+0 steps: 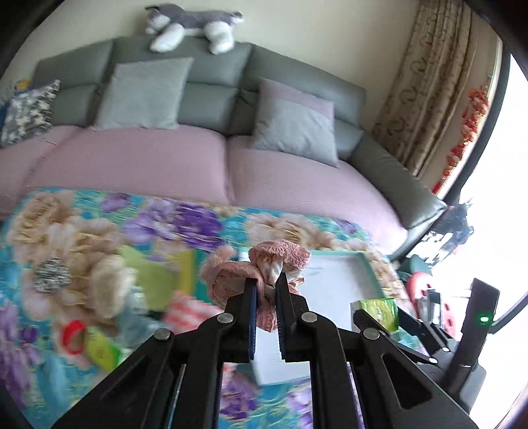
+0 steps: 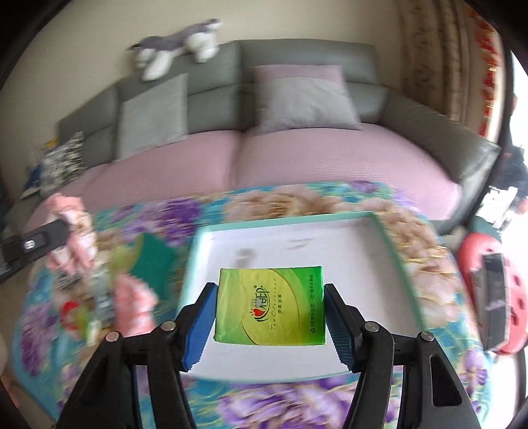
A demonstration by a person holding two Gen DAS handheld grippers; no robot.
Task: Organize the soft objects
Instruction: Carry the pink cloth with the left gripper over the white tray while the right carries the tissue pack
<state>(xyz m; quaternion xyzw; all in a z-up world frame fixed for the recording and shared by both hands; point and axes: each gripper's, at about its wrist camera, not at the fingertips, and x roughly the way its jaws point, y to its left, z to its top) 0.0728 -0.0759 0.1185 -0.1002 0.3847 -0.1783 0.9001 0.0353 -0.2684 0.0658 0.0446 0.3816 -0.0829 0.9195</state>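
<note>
My left gripper is shut on a pink fluffy cloth, held up above the floral table cover. In the right wrist view that cloth and the left gripper show at the far left. My right gripper is shut on a green tissue pack, its blue pads pressing both sides. The pack hangs over a white tray with a teal rim. From the left wrist view the pack and tray lie to the right.
Loose items lie on the left of the floral cover: a striped black-and-white piece, a beige fluffy piece, a red ring, green packs. Behind stands a sofa with cushions and a plush dog. A red helmet sits right.
</note>
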